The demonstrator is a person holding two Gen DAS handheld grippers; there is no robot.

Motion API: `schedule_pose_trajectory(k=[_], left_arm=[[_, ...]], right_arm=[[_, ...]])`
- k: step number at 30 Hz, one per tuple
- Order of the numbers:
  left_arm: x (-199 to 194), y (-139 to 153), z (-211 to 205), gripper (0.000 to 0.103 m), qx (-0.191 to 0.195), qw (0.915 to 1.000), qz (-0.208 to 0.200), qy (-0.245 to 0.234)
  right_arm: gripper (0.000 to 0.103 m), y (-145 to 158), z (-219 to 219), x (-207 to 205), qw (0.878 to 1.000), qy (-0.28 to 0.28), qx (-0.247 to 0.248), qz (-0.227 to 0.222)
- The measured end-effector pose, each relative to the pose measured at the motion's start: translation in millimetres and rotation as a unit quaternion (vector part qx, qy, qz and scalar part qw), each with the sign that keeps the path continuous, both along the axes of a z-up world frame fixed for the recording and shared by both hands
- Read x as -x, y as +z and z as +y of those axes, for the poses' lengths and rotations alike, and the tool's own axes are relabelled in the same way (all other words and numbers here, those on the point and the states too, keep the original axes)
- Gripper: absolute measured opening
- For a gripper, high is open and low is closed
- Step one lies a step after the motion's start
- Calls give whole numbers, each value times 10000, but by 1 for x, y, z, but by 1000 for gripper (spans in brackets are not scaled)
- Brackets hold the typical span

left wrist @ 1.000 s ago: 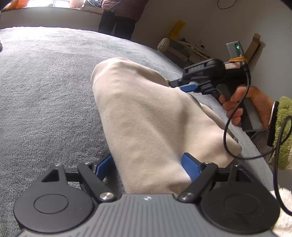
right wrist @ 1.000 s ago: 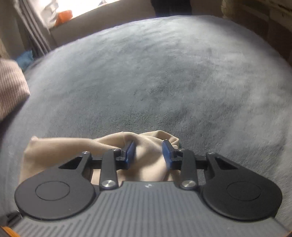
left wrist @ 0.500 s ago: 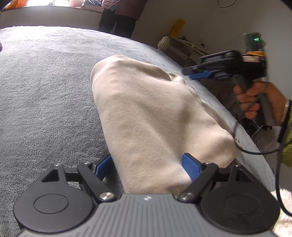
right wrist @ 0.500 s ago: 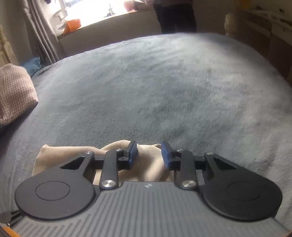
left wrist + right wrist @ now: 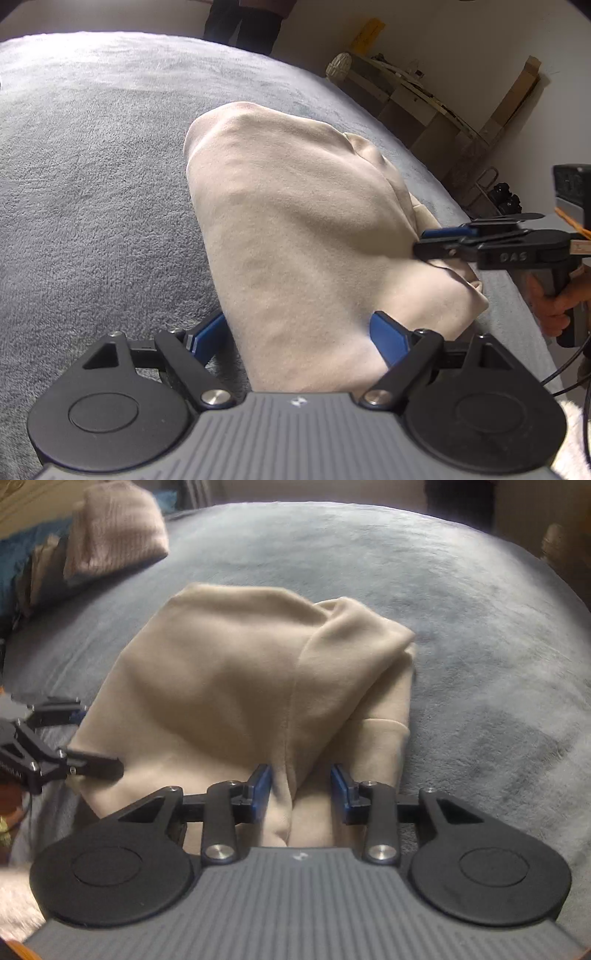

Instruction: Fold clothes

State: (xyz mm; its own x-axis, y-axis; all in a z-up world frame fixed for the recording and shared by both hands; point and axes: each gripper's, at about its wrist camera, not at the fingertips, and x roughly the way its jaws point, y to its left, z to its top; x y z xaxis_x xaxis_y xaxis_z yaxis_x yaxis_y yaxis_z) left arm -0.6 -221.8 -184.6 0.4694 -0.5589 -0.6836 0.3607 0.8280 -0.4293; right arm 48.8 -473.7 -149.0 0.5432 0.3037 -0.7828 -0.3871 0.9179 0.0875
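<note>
here both the left gripper [image 5: 299,332] and right gripper [image 5: 301,788] straddle the beige garment [image 5: 295,221] unclenched.

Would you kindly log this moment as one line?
left gripper: open around beige garment | right gripper: open, straddling fold | surface: grey blanket

The right gripper [image 5: 428,242], held up above the beige garment [image 5: 314,236] half a second ago, is now down at the cloth's right edge, its fingers lying flat against the fabric. In its own view the garment [image 5: 240,686] now fills the middle, with a ridge of cloth between its open fingers, where earlier only a small bunch showed. A pinkish folded item [image 5: 114,528] has come into view at upper left.
</note>
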Motion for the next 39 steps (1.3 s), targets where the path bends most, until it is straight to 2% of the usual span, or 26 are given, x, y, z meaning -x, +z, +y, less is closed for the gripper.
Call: schedule_pose_trajectory(k=[2,5,8,12,14,16,18,20,23,25,28,29,31,33,34,37,39], left_arm=[[-1,6,8,83,8,10000,-2,38],[5,16,22,83,-71,9997,-189,109],[11,20,30,83,-222,9995,-168,163],[26,27,27,83,-553,9979,-336,28],[37,32,21,82,-790,9948,-614,-203],[50,34,12,83,-1060,9890,-897,-516],[60,28,-2,83,-1420,9805,-1103,-794],[71,22,-15,83,-1777,9695,-1306,-1070],[78,9,-33,82,-2253,9544,-1620,-1100],[78,8,-34,82,-2229,9549,-1703,-970],[78,11,-29,78,-2069,9592,-1778,-748],[78,12,-27,78,-2015,9604,-1803,-673],[77,14,-24,78,-1907,9626,-1851,-525],[76,14,-24,80,-1972,9613,-1865,-477],[75,12,-25,81,-2032,9601,-1858,-480],[74,4,-31,81,-2228,9566,-1792,-571],[75,-3,-35,80,-2380,9533,-1739,-665]], right_arm=[[33,18,2,16,9992,118,165,-348],[33,39,-4,39,9976,309,-283,-554],[33,32,-2,55,9966,450,-325,-617],[35,-18,10,55,9985,12,403,-382],[36,-11,-6,61,9977,-491,-85,-467],[38,-1,-27,69,9905,-1082,-634,-571],[41,6,-57,83,9746,-1714,-1335,-535],[43,2,-84,96,9526,-2185,-2095,-296],[47,-11,-108,115,9172,-2656,-2969,78],[49,-29,-117,125,8832,-2888,-3680,342],[51,-57,-122,131,8240,-3160,-4642,757],[51,-67,-123,132,8021,-3242,-4935,893],[51,-82,-121,132,7691,-3352,-5339,1055],[52,-88,-117,130,7546,-3366,-5522,1107],[52,-89,-114,128,7539,-3360,-5537,1104],[52,-88,-104,119,7620,-3342,-5438,1095],[53,-84,-97,113,7779,-3311,-5239,1040]])
